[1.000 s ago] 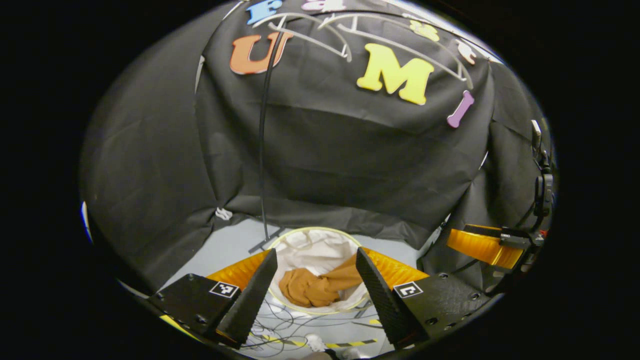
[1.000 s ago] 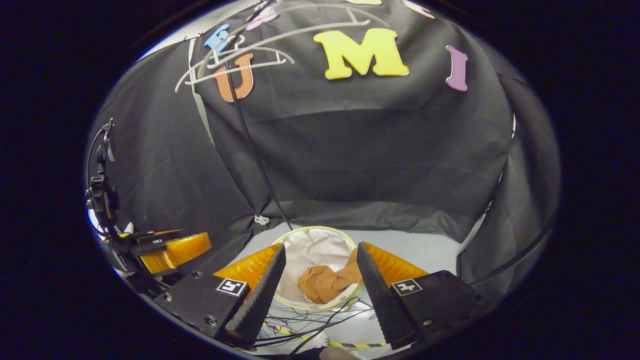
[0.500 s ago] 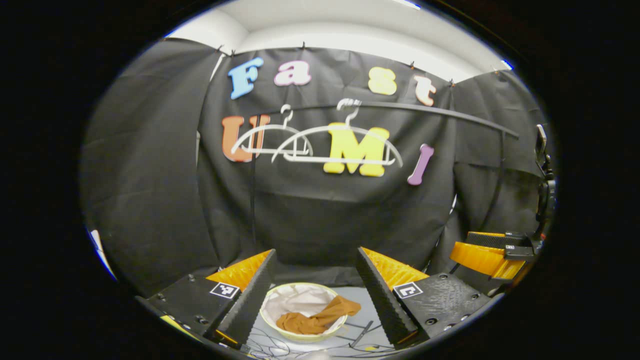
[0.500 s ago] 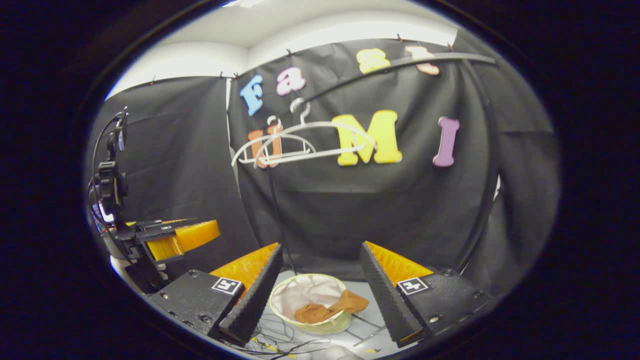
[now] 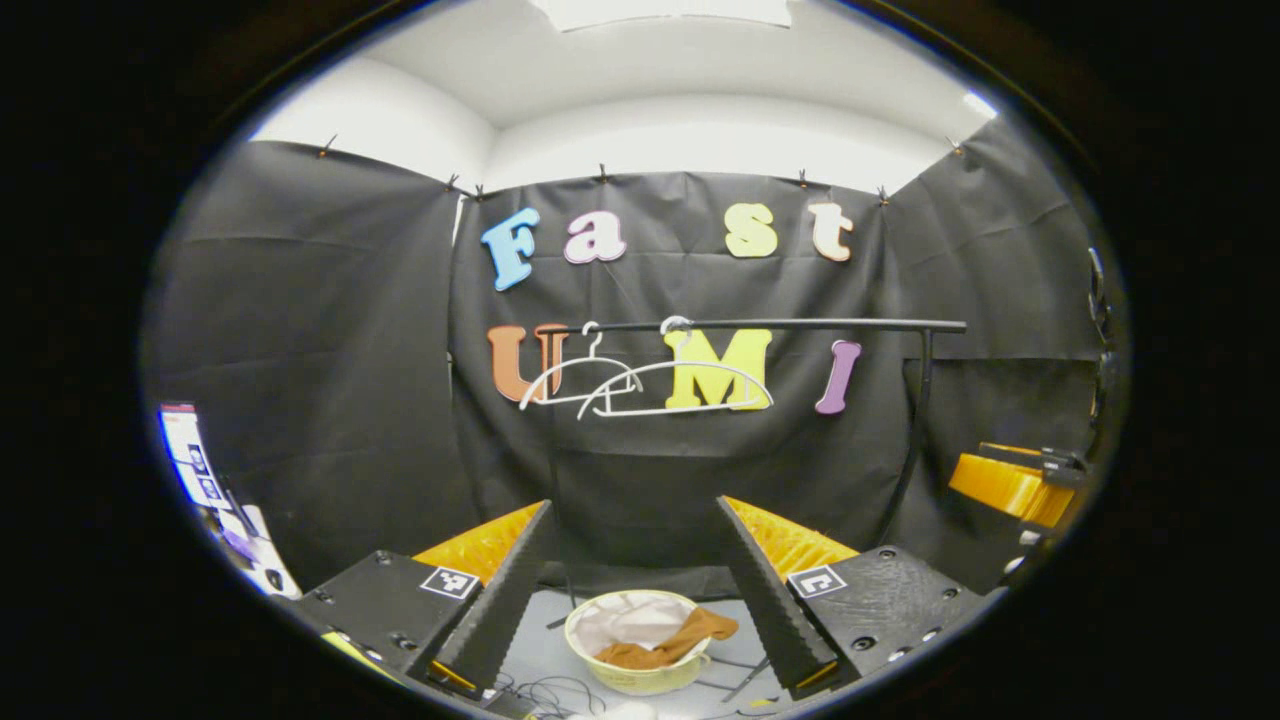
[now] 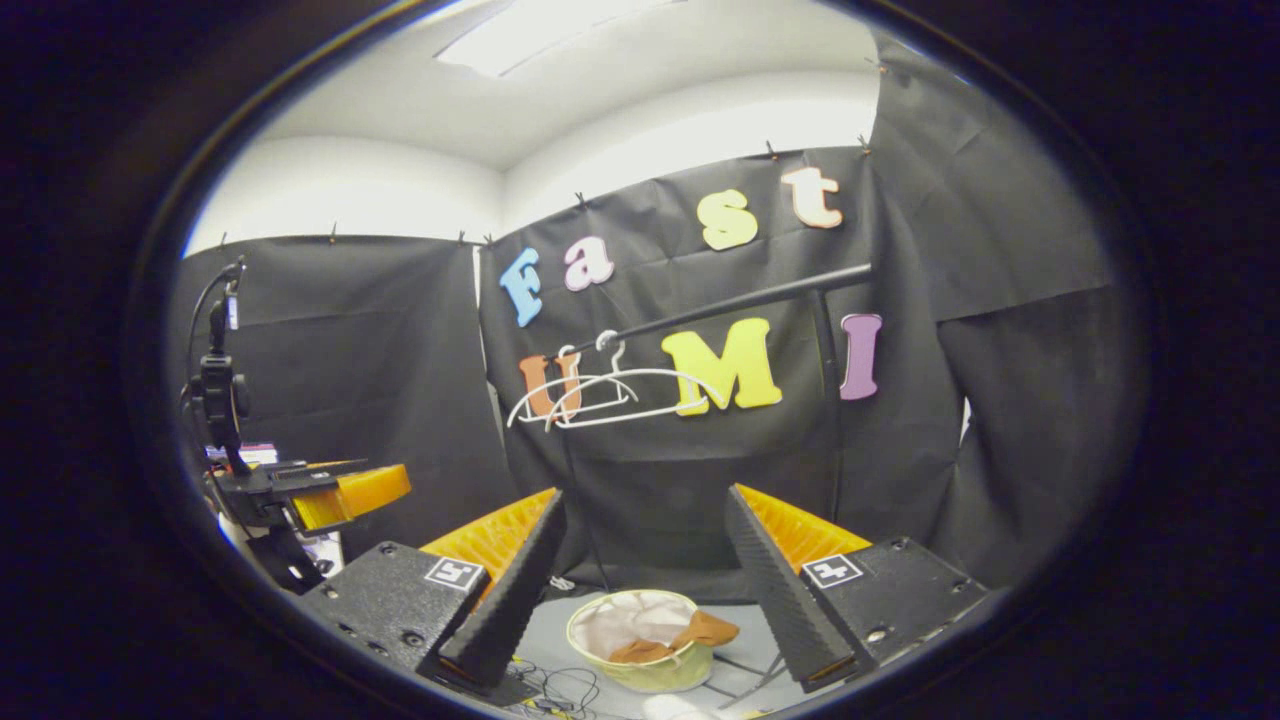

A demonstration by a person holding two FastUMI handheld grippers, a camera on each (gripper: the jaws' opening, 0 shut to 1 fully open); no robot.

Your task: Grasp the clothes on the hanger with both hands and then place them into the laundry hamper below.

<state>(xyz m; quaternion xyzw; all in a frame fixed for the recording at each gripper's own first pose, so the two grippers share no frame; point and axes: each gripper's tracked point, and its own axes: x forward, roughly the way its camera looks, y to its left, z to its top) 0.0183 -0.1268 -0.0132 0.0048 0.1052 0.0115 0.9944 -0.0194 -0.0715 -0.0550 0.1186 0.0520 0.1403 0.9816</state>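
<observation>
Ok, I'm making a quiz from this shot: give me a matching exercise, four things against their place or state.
Things:
1. brown garment
2. white hangers
3. laundry hamper
4. left gripper

Places or states:
A. hanging bare on the black rail
B. on the floor under the rail
C. jaws open, holding nothing
D. lying in the hamper, draped over its rim

Pairs: 1-D, 2-A, 3-B, 4-C

Brown clothes (image 5: pixel 668 645) lie in the hamper (image 5: pixel 640 678) beneath bare hangers (image 5: pixel 650 388).
</observation>
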